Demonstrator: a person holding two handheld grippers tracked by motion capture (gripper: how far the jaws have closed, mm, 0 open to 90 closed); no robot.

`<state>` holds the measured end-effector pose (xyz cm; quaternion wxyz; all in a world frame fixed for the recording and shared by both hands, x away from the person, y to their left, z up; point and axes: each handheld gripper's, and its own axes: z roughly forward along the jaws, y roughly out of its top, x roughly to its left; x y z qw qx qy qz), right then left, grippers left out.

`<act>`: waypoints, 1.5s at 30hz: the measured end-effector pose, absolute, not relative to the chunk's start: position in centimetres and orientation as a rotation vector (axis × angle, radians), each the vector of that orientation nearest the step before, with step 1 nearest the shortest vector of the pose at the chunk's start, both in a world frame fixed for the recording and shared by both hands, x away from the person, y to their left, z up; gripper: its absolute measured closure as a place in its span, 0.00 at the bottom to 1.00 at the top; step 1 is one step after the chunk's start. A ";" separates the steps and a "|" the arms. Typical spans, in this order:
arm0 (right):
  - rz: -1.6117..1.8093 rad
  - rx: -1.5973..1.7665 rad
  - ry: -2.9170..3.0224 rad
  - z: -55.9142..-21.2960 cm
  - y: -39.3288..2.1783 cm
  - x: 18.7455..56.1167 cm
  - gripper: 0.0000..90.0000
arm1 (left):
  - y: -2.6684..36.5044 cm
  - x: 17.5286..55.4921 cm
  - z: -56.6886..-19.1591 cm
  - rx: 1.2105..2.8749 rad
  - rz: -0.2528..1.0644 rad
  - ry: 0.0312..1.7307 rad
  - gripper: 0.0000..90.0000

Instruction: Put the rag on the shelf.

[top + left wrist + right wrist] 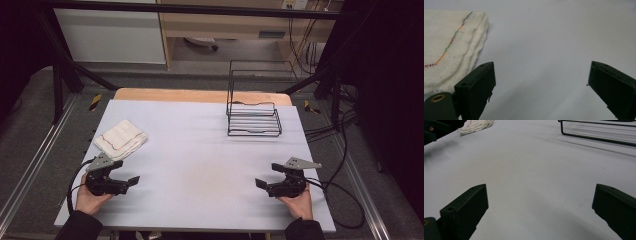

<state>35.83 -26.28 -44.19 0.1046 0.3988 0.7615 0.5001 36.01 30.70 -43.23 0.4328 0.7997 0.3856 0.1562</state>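
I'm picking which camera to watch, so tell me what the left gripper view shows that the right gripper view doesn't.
The left gripper view alone gives a close look at the folded white cloth: its stacked layers and a line of coloured stitching, just beyond one jaw of the open left gripper.

The right gripper view alone takes in the black wire rack at the far side, past the open right gripper.

Both show the pale table top, wide-open black jaws with nothing between them, and the cloth, which the right gripper view shows small and distant.

2 black tools (134,180) (260,184), grey 3-cornered top plates, black trailing cables, dark sleeves (80,227)
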 end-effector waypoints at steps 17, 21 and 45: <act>1.459 1.188 2.247 -44.2 -26.2 35.8 0.01 | 30.0 36.4 -42.5 1.999 0.403 0.968 0.09; 1.448 1.182 2.254 -44.2 -26.2 35.9 0.01 | 29.9 37.1 -42.3 2.012 0.416 0.989 0.10; 1.433 1.185 2.255 -44.3 -26.1 35.9 0.01 | 28.9 43.0 -41.9 2.106 0.509 1.111 0.17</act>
